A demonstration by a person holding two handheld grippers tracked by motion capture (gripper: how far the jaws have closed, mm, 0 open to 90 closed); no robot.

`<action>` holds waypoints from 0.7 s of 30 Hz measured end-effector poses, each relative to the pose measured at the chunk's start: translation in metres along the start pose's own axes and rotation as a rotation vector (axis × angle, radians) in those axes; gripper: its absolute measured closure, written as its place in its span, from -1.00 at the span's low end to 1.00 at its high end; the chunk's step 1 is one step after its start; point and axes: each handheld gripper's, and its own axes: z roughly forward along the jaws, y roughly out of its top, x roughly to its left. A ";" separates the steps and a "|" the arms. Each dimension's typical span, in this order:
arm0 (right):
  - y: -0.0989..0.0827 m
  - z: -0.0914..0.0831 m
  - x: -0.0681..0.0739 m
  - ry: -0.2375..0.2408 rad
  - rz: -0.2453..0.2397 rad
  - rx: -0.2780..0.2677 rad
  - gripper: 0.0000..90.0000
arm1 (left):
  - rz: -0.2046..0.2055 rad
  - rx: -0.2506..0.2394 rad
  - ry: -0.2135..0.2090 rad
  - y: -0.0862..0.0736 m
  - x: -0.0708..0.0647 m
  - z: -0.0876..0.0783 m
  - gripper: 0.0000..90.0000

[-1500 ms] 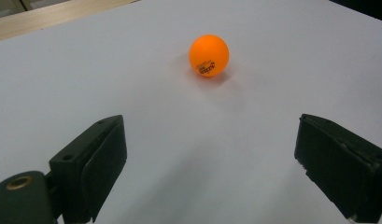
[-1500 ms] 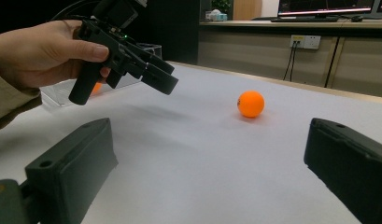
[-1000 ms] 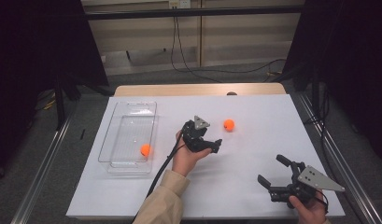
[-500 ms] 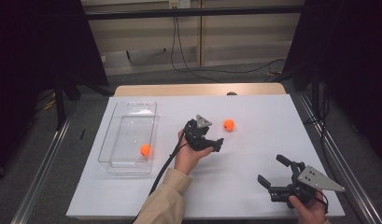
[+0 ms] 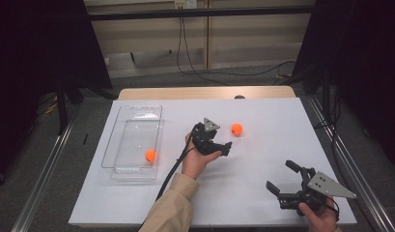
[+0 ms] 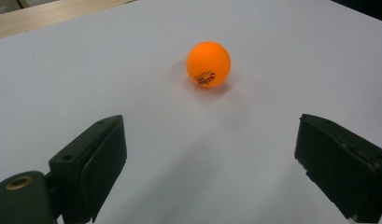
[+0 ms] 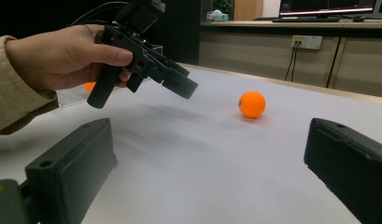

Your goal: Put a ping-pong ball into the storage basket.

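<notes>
From the high view, I saw my left gripper (image 5: 223, 145) held over the white table (image 5: 262, 164), jaws apart, near the orange ball (image 5: 237, 129). My right gripper (image 5: 282, 181) rested low at the near edge, jaws also apart. A second orange ball (image 5: 150, 155) lay in the clear tray (image 5: 119, 140).

In the left gripper view, the orange ball (image 6: 208, 64) sat ahead of the wide jaws, not touched.

In the right gripper view, the ball (image 7: 252, 104) stood well apart, beyond the left gripper (image 7: 179, 84).

– Where does the orange ball (image 5: 237, 129) lie?
– On the white surface (image 5: 262, 159), loose, right of centre and toward the far edge.
– What does it look like?
– Small, round, plain orange, with a dark printed mark on its side. It rests still on the bare sheet, casting a faint shadow.
</notes>
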 end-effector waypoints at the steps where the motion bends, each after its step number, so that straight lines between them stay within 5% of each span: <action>1: 0.000 0.000 0.000 -0.001 0.000 0.000 -0.97 | 0.002 0.000 0.000 0.000 0.000 0.000 -0.80; 21: 0.000 0.000 0.000 0.002 0.002 0.001 -0.97 | 0.001 0.001 0.008 0.004 0.000 0.007 -0.80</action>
